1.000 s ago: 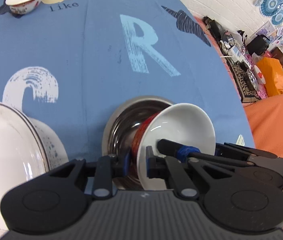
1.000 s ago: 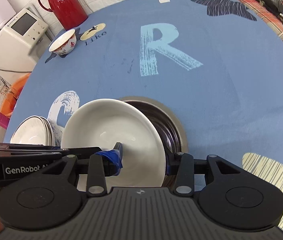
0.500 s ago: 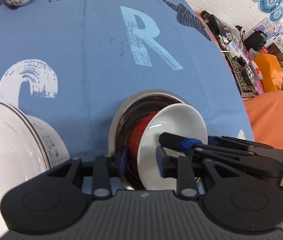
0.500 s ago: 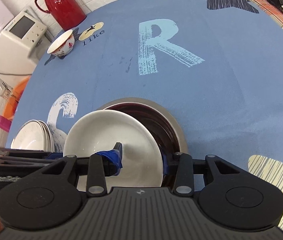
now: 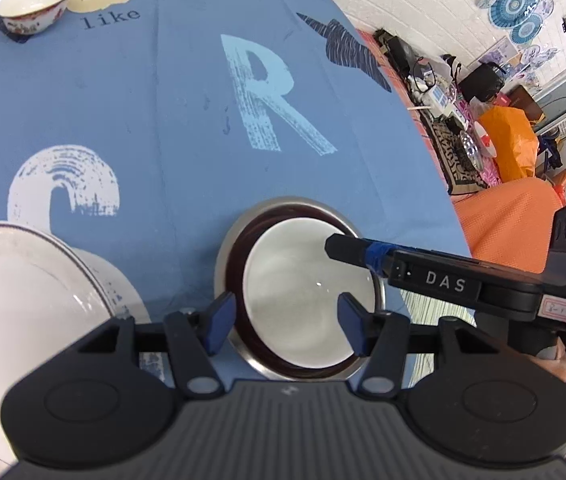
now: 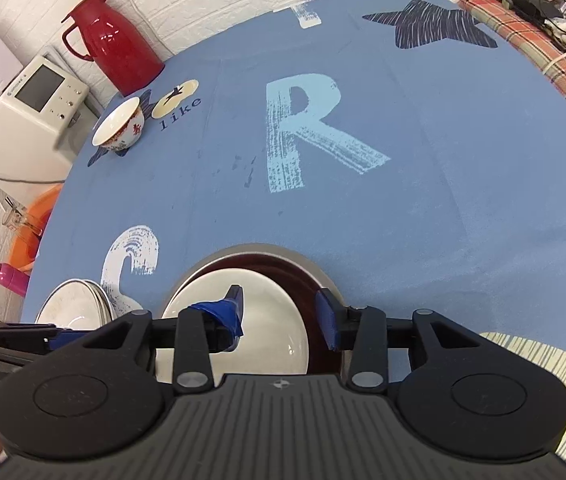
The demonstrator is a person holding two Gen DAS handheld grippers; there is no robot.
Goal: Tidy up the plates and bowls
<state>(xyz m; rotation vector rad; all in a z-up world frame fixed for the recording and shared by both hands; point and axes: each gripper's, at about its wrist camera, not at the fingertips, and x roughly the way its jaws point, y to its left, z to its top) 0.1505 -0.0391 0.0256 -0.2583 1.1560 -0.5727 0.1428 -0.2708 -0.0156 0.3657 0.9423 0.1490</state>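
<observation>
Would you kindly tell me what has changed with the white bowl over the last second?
The white bowl went from tilted on edge to lying flat in the steel basin. The left tool opened and let it go; the right tool is open too. The patterned bowl and plate stack stayed put.

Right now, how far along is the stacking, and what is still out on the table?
Done: the white bowl sits nested inside the steel bowl. Both the left gripper and right gripper are open and hold nothing. A stack of white plates sits to the left. Left: the small patterned bowl stands alone at the far side, near the red jug.
</observation>
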